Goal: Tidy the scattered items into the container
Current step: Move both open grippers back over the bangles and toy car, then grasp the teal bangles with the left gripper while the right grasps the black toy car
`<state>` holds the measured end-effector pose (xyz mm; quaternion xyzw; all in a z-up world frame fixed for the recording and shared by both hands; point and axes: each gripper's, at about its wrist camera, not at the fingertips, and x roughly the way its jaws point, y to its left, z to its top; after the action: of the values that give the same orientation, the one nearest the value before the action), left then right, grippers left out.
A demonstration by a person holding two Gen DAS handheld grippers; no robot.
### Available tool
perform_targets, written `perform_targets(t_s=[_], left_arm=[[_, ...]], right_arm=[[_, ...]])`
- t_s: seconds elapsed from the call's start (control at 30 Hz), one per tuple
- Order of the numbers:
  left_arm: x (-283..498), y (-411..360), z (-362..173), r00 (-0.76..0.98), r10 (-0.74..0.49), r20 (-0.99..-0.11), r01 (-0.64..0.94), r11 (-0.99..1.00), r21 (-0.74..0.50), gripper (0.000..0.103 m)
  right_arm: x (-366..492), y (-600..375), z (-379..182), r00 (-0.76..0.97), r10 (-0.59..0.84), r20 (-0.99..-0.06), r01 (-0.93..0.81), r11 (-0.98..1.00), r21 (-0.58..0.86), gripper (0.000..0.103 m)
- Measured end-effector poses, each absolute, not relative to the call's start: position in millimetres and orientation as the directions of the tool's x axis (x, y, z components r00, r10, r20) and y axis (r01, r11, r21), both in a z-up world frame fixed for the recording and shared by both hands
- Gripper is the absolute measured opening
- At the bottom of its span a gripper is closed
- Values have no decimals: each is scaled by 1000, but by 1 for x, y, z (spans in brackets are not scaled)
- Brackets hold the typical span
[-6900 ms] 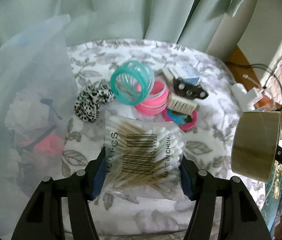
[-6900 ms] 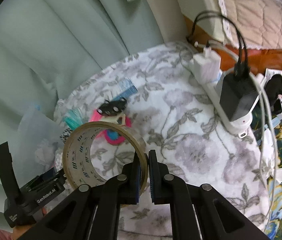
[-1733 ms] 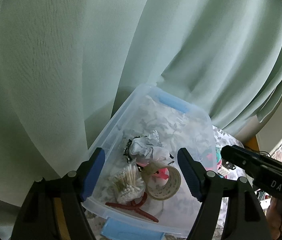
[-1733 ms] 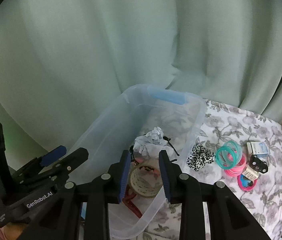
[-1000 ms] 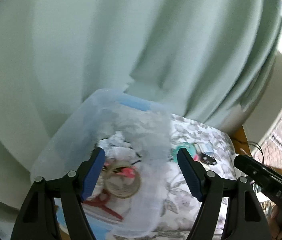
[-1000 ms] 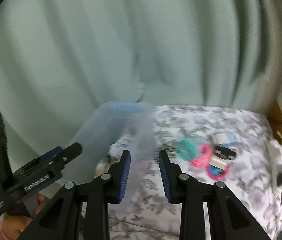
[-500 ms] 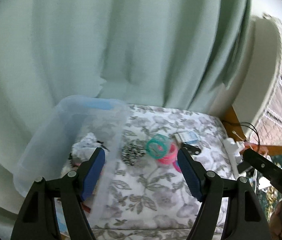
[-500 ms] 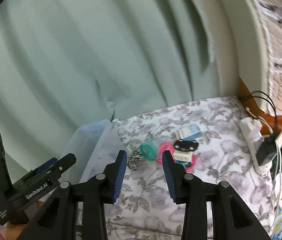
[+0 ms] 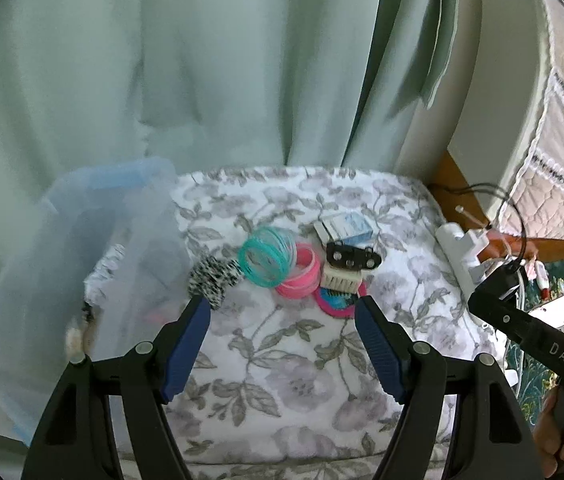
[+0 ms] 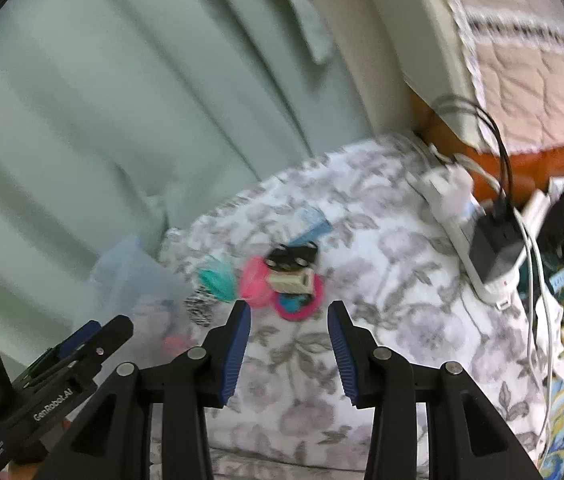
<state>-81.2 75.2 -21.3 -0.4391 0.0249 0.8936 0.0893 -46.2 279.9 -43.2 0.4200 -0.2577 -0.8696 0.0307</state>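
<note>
Here, left gripper (image 9: 282, 344) wide and empty, right gripper (image 10: 288, 340) opening, also empty, both aim at the pile (image 9: 294, 264) beside the bin (image 9: 81, 248) to collect more items.

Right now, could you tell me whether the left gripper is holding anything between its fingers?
No: the left gripper stands open with only the flowered cloth showing between its blue pads, short of the teal rings.
</note>
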Motion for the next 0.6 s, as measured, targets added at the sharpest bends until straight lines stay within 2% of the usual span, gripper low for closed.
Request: perform_targets(t_s=[0.07, 0.13, 0.43, 0.6], left_arm=[[-89, 78, -36, -574, 132, -808, -184, -982, -29, 76], [-98, 80, -48, -555, 124, -823, -181, -983, -26, 76], [-142, 81, -90, -507, 116, -854, -133, -990, -55, 75], [-165, 84, -95, -513, 147, -846, -123, -988, -97, 75]], right_arm=[[-52, 280, -56, -624, -276, -731, -176, -862, 475, 52], [-58, 278, -68, -601, -290, -744, -176, -861, 478, 54], [-91, 273, -104, -532, -307, -789, -170, -874, 455, 56], [-109, 272, -115, -522, -304, -797, -170, -879, 446, 57]])
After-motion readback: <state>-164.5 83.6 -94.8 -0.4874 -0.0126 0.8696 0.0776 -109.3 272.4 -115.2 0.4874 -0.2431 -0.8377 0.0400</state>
